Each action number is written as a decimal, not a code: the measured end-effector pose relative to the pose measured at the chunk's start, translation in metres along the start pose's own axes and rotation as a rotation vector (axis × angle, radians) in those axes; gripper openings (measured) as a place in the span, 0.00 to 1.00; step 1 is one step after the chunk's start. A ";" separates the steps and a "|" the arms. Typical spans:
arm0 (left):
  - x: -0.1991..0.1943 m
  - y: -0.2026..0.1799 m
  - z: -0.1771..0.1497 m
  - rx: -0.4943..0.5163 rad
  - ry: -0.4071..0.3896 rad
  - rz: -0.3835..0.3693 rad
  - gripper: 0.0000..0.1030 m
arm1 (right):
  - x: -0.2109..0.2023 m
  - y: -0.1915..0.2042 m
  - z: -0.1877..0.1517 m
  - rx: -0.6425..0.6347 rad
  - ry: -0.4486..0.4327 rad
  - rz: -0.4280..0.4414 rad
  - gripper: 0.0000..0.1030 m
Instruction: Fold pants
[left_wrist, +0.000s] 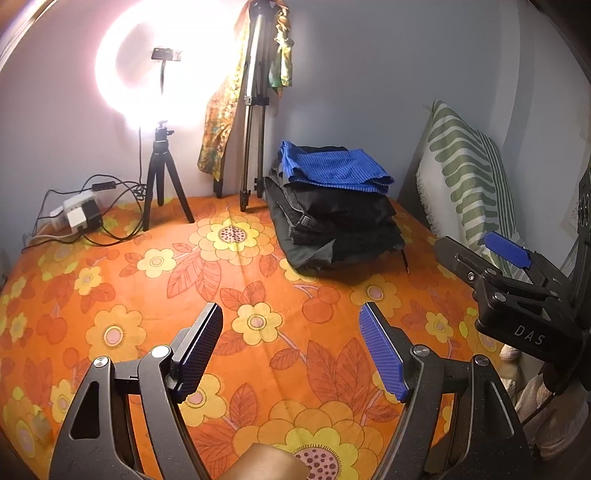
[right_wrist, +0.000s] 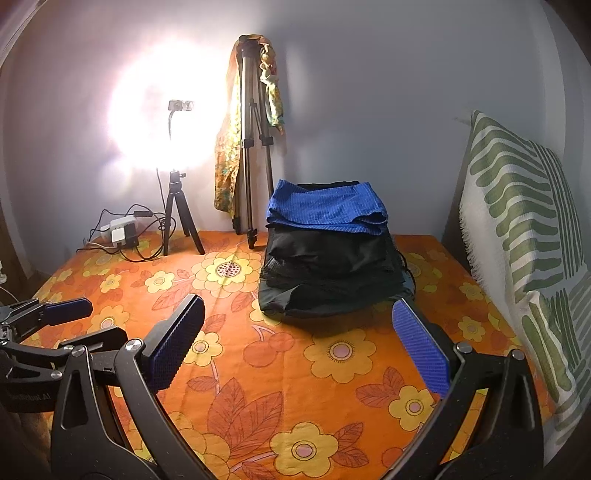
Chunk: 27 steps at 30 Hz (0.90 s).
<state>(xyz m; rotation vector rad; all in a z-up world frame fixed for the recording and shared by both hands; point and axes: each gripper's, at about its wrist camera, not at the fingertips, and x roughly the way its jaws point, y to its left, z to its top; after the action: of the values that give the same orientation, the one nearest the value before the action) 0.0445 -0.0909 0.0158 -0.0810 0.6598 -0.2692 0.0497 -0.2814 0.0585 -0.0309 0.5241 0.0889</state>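
Two grippers hang over a bed with an orange flower sheet (left_wrist: 258, 280). The left gripper (left_wrist: 291, 350) has its blue pads spread wide apart, and nothing is between them, only the sheet below. The right gripper (right_wrist: 310, 339) is spread wide too and holds nothing. In the left view, the right gripper shows at the right edge, near the striped pillow. In the right view, the left gripper shows at the left edge, low over the sheet.

At the back of the bed sits a pile of folded clothes (right_wrist: 328, 258). Most of the pile is black. On top lies a blue piece (right_wrist: 325, 206), folded flat. I cannot tell which pieces in the pile are pants. The pile is well apart from both grippers and touches neither one. It is just ahead of the right gripper and off to the right of the left one.

A green and white striped pillow (right_wrist: 517, 229) leans up on the right side. A bright ring light (left_wrist: 162, 62) on a small black stand glows by the wall on the left. A tall stand (right_wrist: 247, 140) with a flower cloth (right_wrist: 225, 162) hung on it stands beside the light. A plug box (left_wrist: 79, 214) with wires lies in the left corner.
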 end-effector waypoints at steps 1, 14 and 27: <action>0.000 0.000 0.000 0.000 0.000 0.000 0.74 | -0.001 0.001 -0.001 -0.002 0.002 0.001 1.00; 0.000 -0.002 -0.002 0.006 0.017 0.011 0.74 | -0.001 0.002 -0.003 -0.005 -0.004 -0.003 1.00; -0.002 -0.002 -0.001 0.005 0.008 0.016 0.74 | -0.001 0.006 -0.004 -0.020 -0.003 -0.003 1.00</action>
<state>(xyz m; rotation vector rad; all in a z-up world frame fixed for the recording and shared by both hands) 0.0417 -0.0925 0.0165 -0.0694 0.6675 -0.2562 0.0462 -0.2762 0.0554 -0.0513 0.5200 0.0912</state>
